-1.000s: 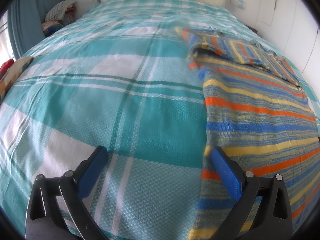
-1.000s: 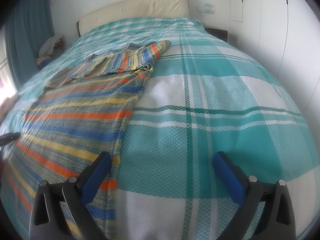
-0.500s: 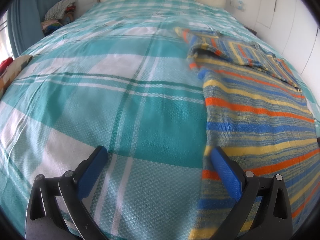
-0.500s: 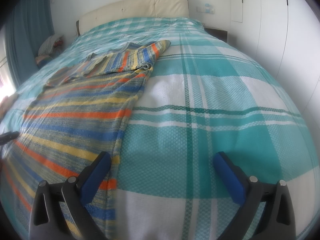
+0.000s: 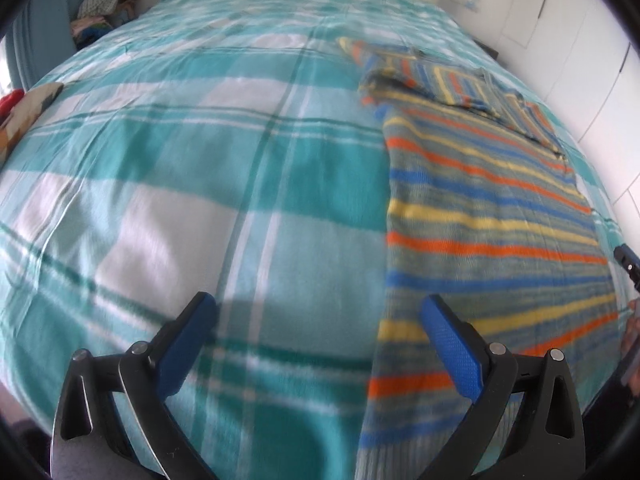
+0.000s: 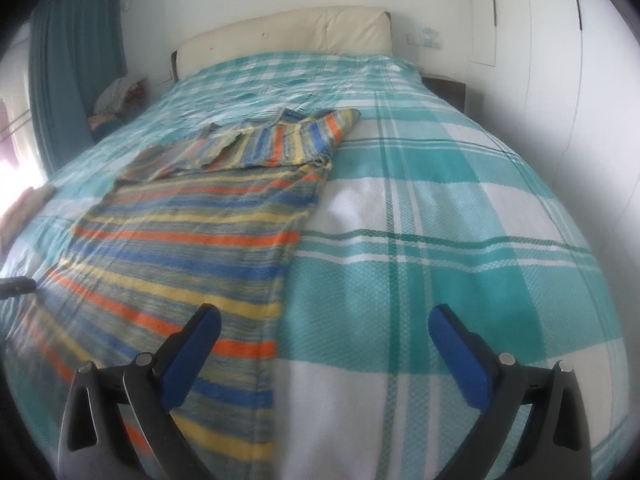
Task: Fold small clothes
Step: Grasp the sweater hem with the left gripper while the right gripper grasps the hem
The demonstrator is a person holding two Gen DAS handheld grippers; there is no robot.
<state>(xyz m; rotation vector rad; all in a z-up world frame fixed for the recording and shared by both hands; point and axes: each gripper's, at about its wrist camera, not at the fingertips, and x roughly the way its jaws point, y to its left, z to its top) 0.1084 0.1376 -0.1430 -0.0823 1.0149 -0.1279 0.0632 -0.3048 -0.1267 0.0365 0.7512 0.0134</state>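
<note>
Home bedroom: bed w/ teal plaid bedspread [image 6: 460, 208], cream headboard [image 6: 288, 30], blue curtain [image 6: 76, 64], wardrobe doors [image 6: 532, 20].

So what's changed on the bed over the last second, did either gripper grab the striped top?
No grab. The right hand-held gripper pulled back slightly; the left hand-held gripper shifted a little. Both stay open above the bedspread, and the striped top lies as before, sleeves folded in.

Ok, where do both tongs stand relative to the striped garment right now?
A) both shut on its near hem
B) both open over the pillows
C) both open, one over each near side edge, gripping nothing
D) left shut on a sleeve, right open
C: the left tongs and right tongs are spread wide above the striped garment, each straddling a side edge.
</note>
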